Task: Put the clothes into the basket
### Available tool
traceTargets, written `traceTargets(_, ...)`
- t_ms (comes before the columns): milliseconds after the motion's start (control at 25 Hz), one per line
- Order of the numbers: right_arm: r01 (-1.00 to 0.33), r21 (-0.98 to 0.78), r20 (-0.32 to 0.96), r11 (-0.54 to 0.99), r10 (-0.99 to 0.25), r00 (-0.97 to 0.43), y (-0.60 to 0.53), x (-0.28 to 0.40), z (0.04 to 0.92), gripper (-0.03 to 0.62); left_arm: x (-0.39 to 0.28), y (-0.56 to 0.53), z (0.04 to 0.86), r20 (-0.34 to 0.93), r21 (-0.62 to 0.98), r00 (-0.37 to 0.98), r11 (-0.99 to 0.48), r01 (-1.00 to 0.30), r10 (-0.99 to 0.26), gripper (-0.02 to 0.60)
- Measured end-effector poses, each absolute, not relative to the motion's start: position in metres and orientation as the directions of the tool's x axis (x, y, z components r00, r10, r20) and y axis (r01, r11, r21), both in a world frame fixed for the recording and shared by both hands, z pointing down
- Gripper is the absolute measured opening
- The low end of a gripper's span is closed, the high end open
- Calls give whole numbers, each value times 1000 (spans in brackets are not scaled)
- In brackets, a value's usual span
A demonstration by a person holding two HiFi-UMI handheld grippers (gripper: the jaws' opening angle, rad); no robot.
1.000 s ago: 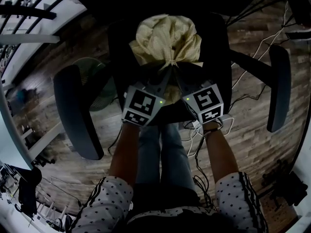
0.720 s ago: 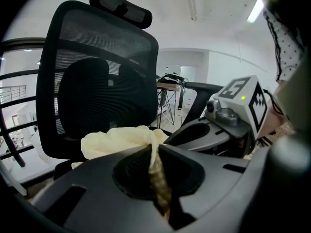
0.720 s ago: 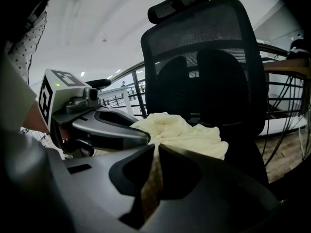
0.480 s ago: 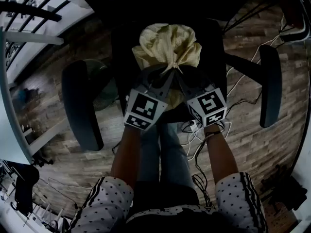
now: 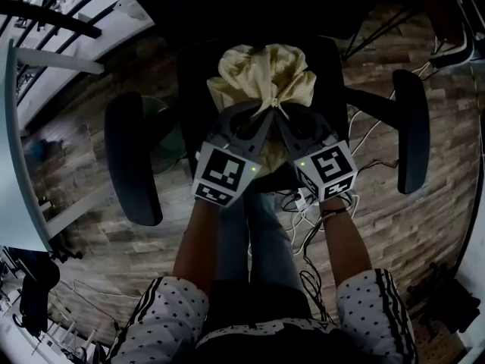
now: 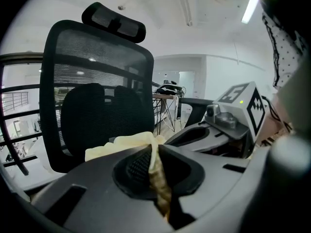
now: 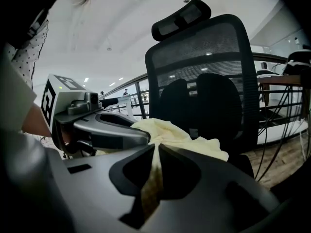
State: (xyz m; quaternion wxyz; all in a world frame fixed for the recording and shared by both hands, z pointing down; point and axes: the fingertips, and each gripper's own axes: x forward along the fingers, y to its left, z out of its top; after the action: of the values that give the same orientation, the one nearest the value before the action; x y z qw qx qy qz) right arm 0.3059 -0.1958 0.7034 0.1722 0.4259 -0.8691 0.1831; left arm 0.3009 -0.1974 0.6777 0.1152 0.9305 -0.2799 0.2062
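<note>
Okay, both grippers meet at 12 o'clock of the person, over the black office chair (image 5: 339, 67). Left gripper (image 5: 263, 117) jaws pinch a fold of the pale yellow garment (image 5: 261, 67). Right gripper (image 5: 280, 117) jaws pinch the same bunched fold, just beside. Garment bulk sits bunched at 12 o'clock from the jaws, over the seat, before the mesh backrest (image 6: 97, 81); can't tell if it touches the seat. Armrests (image 5: 132, 161) at 9 and 3 o'clock. Cables (image 5: 303, 203) on the wood floor (image 5: 424, 218) at 6 o'clock.

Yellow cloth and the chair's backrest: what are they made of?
The yellow cloth looks like thin, soft fabric with a matte finish: it crumples into loose folds. The chair backrest seems to be black see-through mesh in a plastic-looking frame: the background shows through it.
</note>
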Motion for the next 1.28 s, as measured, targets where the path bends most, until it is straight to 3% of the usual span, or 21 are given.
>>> traceTargets(1280, -801, -131, 280, 584, -754, -595, -224, 306, 526, 38, 298, -222, 496, 258, 73, 769, -782, -619, -585, 32)
